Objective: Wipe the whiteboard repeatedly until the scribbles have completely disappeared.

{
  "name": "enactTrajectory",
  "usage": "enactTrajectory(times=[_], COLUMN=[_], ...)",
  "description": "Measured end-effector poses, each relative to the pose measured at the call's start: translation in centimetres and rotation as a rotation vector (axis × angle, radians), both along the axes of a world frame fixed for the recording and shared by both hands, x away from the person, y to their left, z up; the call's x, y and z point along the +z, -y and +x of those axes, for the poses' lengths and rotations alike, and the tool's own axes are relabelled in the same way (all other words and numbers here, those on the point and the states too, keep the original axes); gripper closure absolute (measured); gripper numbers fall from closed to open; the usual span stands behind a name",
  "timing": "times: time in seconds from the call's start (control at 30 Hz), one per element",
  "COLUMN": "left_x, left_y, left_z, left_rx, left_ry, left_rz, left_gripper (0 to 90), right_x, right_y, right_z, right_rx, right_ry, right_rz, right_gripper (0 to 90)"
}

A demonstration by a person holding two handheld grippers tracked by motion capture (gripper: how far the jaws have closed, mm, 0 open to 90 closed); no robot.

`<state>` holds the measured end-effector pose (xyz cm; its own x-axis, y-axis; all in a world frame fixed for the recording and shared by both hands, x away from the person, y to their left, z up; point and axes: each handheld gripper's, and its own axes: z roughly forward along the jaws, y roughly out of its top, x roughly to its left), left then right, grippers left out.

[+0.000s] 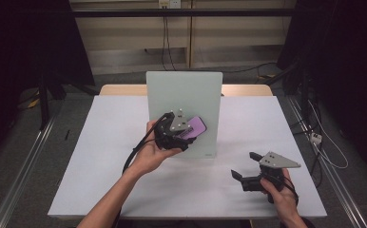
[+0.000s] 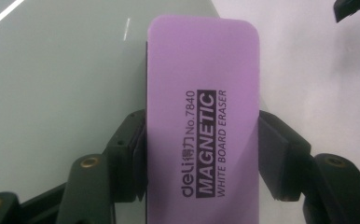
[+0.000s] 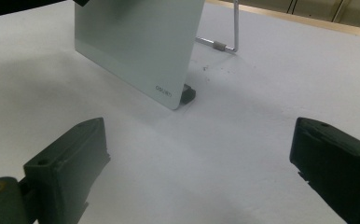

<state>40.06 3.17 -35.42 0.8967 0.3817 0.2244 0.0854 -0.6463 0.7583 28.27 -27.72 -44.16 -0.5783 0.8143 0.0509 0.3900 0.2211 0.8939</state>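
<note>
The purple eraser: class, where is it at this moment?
In the high view the purple eraser sits mid-table, clamped in the left gripper against the standing whiteboard; the right gripper waits open, near right.

Your high view is evenly lit on the white table (image 1: 101, 156), with dark corners. Bright streaks glare on the whiteboard (image 2: 52, 84) in your left gripper view. Your right gripper view shows soft shadows and blurred jaws up close.
</note>
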Motion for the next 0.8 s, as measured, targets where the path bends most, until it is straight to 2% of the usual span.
enactTrajectory(times=[0.13, 0.4, 0.57, 0.7, 0.8], left_x=[0.5, 1.1, 1.4, 1.4, 1.4], left_y=[-0.8, -2.4, -3.6, -4.5, -5.0], left_z=[-0.3, 0.0, 0.0, -0.3, -0.5], left_rx=[-0.001, 0.004, 0.018, 0.040, 0.051], left_ry=[-0.011, -0.052, -0.076, -0.080, -0.085], left_rz=[-0.034, -0.071, -0.061, -0.084, -0.081], left_gripper=[40.9, 40.8, 40.8, 40.8, 40.9], right_x=[-0.1, -0.2, -0.2, -0.2, -0.1], right_y=[0.0, -0.1, -0.2, 0.0, 0.0], right_z=[0.0, 0.1, 0.2, 0.0, 0.0], right_rx=[-0.007, -0.018, -0.013, -0.011, -0.012], right_ry=[-0.008, -0.016, -0.016, -0.014, -0.012], right_rz=[0.003, 0.002, -0.002, 0.004, 0.011], right_gripper=[4.0, 4.0, 4.0, 3.9, 3.9])
